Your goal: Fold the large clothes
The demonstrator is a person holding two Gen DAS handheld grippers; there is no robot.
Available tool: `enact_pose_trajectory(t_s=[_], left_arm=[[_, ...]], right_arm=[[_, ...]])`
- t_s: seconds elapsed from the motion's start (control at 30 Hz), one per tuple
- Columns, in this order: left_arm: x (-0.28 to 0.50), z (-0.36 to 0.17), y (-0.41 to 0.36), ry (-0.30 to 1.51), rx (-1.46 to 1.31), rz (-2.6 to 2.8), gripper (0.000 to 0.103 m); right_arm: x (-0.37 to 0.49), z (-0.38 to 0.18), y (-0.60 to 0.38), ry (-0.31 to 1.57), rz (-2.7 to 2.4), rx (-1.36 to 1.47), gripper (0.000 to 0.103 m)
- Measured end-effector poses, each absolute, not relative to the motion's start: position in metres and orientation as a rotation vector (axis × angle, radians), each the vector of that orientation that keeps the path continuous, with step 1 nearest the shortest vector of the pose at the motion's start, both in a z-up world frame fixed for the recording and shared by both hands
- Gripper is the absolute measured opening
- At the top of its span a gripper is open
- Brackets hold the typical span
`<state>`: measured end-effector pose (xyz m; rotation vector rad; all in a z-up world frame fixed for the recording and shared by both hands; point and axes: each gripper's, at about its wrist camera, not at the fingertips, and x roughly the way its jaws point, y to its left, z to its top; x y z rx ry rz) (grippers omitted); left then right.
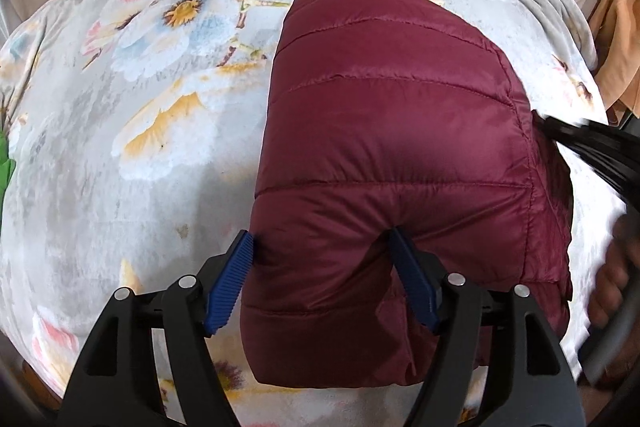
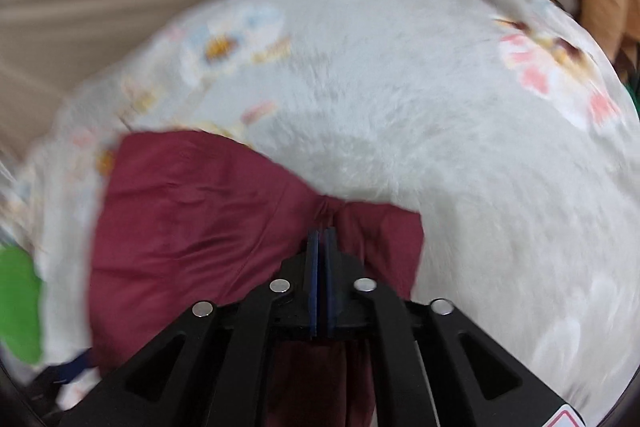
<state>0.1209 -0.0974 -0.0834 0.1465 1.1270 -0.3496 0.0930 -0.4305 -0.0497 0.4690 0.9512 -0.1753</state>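
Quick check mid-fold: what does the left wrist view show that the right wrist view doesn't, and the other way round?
Left wrist only: the left claw standing wide around the folded end of the maroon puffer jacket, whose quilted stitching is sharp, and a blurred hand at the right edge.
Right wrist only: the right claw pinching a gathered bit of the jacket.
Both: the jacket on the floral blanket.

Black left gripper (image 1: 322, 259), ribbed blue pads (image 1: 230, 287), silver screws (image 1: 122, 293)

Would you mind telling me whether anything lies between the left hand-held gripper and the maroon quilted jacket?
Nothing visible does: the left hand-held gripper already straddles the near end of the folded maroon quilted jacket, which lies on the floral blanket.
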Motion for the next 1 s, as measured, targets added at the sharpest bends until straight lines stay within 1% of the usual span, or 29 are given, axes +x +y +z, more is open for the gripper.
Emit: enact_pose_trajectory(t_s=[0.03, 0.1, 0.13, 0.17, 0.23, 0.27, 0.37, 0.47, 0.6, 0.63, 0.67, 0.7, 0.73, 0.77, 0.83, 0.87, 0.9, 0.93, 1.0], left_arm=[[0.121, -0.082, -0.097, 1.130, 0.146, -0.352, 0.069], [0.119, -0.078, -0.092, 1.135, 0.138, -0.372, 0.067], [0.117, -0.072, -0.085, 1.134, 0.130, -0.399, 0.068], [0.114, -0.069, -0.079, 1.126, 0.123, -0.415, 0.075], [0.105, -0.064, -0.060, 1.103, 0.125, -0.442, 0.085], [0.100, -0.063, -0.050, 1.100, 0.126, -0.457, 0.086], [0.089, -0.077, -0.024, 1.158, 0.132, -0.497, 0.087], [0.082, -0.098, -0.011, 1.197, 0.133, -0.500, 0.087], [0.079, -0.107, -0.022, 1.140, 0.177, -0.553, 0.087], [0.079, -0.111, -0.029, 1.126, 0.225, -0.558, 0.087], [0.080, -0.113, -0.032, 1.117, 0.250, -0.561, 0.083], [0.080, -0.115, -0.035, 1.112, 0.275, -0.572, 0.076], [0.082, -0.117, -0.038, 1.125, 0.296, -0.580, 0.061], [0.083, -0.118, -0.039, 1.141, 0.305, -0.577, 0.050], [0.087, -0.122, -0.038, 1.173, 0.292, -0.571, 0.046], [0.089, -0.127, -0.038, 1.192, 0.287, -0.564, 0.043], [0.089, -0.132, -0.039, 1.208, 0.284, -0.553, 0.041], [0.090, -0.138, -0.040, 1.224, 0.280, -0.544, 0.039], [0.091, -0.147, -0.041, 1.241, 0.270, -0.521, 0.039]], right_arm=[[0.079, -0.040, -0.431, 0.929, -0.171, 0.489, 0.006], [0.052, -0.029, -0.429, 0.918, -0.158, 0.524, 0.013], [0.037, -0.027, -0.427, 0.928, -0.151, 0.542, 0.021], [0.024, -0.027, -0.426, 0.939, -0.150, 0.554, 0.031], [-0.004, -0.029, -0.423, 0.960, -0.142, 0.603, 0.040], [-0.016, -0.032, -0.421, 0.971, -0.138, 0.626, 0.043], [-0.045, -0.043, -0.408, 1.005, -0.131, 0.677, 0.050], [-0.055, -0.059, -0.396, 1.031, -0.123, 0.739, 0.051], [-0.048, -0.068, -0.388, 1.021, -0.120, 0.805, 0.051], [-0.043, -0.069, -0.389, 1.016, -0.124, 0.823, 0.050], [-0.042, -0.069, -0.388, 1.015, -0.129, 0.832, 0.043], [-0.040, -0.067, -0.388, 1.010, -0.134, 0.842, 0.034], [-0.039, -0.061, -0.388, 0.998, -0.135, 0.840, 0.015], [-0.040, -0.053, -0.388, 0.976, -0.128, 0.823, 0.009], [-0.047, -0.038, -0.385, 0.934, -0.146, 0.737, 0.004], [-0.046, -0.039, -0.382, 0.954, -0.172, 0.675, 0.003], [-0.045, -0.044, -0.380, 0.987, -0.198, 0.628, 0.002], [-0.043, -0.060, -0.378, 1.046, -0.228, 0.577, 0.001], [-0.039, -0.093, -0.375, 1.126, -0.243, 0.537, 0.000]])
